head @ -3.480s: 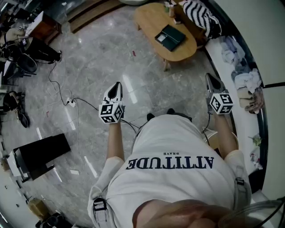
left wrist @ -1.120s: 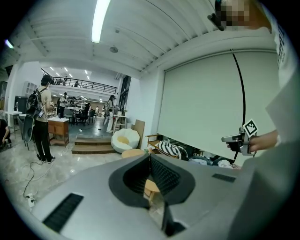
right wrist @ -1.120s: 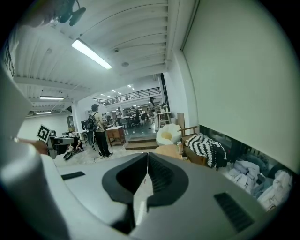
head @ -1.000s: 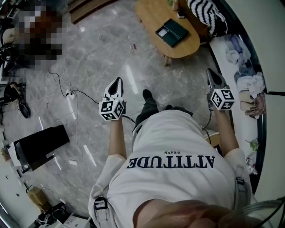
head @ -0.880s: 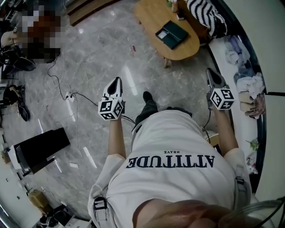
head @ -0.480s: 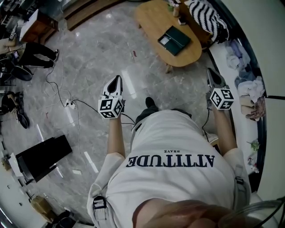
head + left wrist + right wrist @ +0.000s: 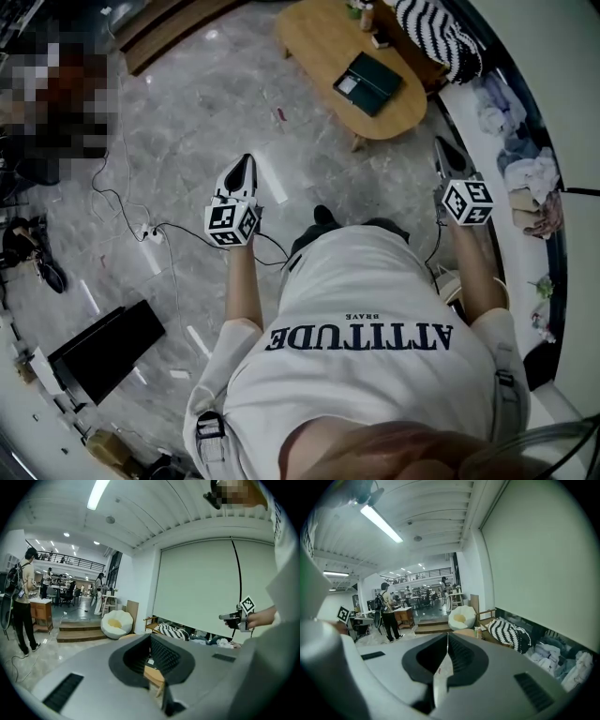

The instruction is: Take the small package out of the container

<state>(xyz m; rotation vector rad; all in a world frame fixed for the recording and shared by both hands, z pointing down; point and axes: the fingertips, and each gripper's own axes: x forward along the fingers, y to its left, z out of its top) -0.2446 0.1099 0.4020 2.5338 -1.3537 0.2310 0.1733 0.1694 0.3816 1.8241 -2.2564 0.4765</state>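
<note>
Both the left claw [image 7: 245,161] and right claw [image 7: 441,143] are clenched on nothing, and the dark container [image 7: 367,82], its small package not discernible, sits well ahead between them on the wooden table [image 7: 317,39], so closing in before opening either seems best.

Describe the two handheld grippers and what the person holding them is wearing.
Both the left gripper and right gripper have pale grey bodies tapering to a point, with black ribbed lining inside the jaws. Each carries a white cube printed with black square markers. A thin dark cable hangs below the right one. The person wears a white short-sleeved T-shirt with dark lettering.
</note>
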